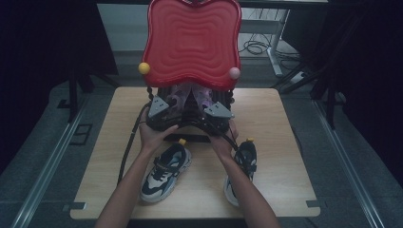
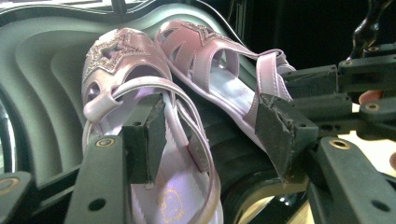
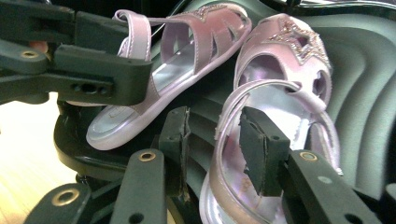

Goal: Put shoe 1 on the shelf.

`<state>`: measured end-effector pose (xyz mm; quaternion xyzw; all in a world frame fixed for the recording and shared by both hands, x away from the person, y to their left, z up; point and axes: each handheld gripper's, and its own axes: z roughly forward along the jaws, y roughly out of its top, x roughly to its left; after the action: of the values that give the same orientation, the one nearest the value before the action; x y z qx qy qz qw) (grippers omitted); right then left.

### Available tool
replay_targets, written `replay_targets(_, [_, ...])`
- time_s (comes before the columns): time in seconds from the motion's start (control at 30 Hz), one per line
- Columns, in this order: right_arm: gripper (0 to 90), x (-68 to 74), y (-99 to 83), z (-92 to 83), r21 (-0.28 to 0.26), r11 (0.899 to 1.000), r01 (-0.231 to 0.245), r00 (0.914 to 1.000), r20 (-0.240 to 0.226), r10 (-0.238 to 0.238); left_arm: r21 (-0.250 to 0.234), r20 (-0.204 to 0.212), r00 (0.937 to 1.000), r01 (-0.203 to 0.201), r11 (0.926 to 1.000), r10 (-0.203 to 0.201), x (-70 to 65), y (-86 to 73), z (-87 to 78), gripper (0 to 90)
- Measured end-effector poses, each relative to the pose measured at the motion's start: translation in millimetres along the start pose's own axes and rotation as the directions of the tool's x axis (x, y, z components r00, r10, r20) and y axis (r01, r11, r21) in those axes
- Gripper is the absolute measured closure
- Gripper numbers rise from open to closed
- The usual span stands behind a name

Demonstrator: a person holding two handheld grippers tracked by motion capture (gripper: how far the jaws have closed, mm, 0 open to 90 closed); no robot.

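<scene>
Right gripper view: sandal strap (image 3: 243, 100) between parted fingers (image 3: 259, 149).

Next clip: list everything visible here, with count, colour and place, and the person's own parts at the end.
Sandals: two, pale pink with glittery star fronts, lying side by side in the open case.
Case: one, red wavy lid standing open, dark inside, at the table's far middle.
Balls: two, yellow and pink, at the lid's lower corners.
Sneakers: two, dark and white, on the table's near half, one left, one right.
Table: one, light wood.
Left gripper: black, jaws open across one sandal's heel strap.
Right gripper: black, jaws open across the other sandal's heel strap.
Forearms: two, bare, entering from the bottom edge.
</scene>
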<state>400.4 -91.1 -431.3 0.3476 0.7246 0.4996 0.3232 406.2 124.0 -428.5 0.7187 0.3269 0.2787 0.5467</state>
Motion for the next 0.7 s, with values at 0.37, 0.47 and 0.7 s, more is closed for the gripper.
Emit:
replay_targets(0.37, [65.3, -5.2, -0.7, -15.6, -0.011, 1.0, -0.016, 0.9997, -0.016, 0.016, 0.002, 0.004, 0.9999, -0.01, 0.9999, 0.01, -2.7, 1.0, -23.1, 46.6])
replay_targets(0.47, [65.3, -6.3, -1.2, -18.9, -0.009, 1.0, -0.025, 0.9994, -0.023, 0.024, -0.002, 0.005, 1.0, -0.007, 1.0, 0.007, -3.2, 0.7, -27.4, 46.7])
replay_targets(0.7, [65.3, -10.6, -0.5, -30.8, -0.006, 0.999, -0.048, 0.9962, -0.072, 0.048, 0.015, 0.029, 0.9994, 0.02, 0.9997, -0.02, -3.4, -0.9, -42.7, 47.7])
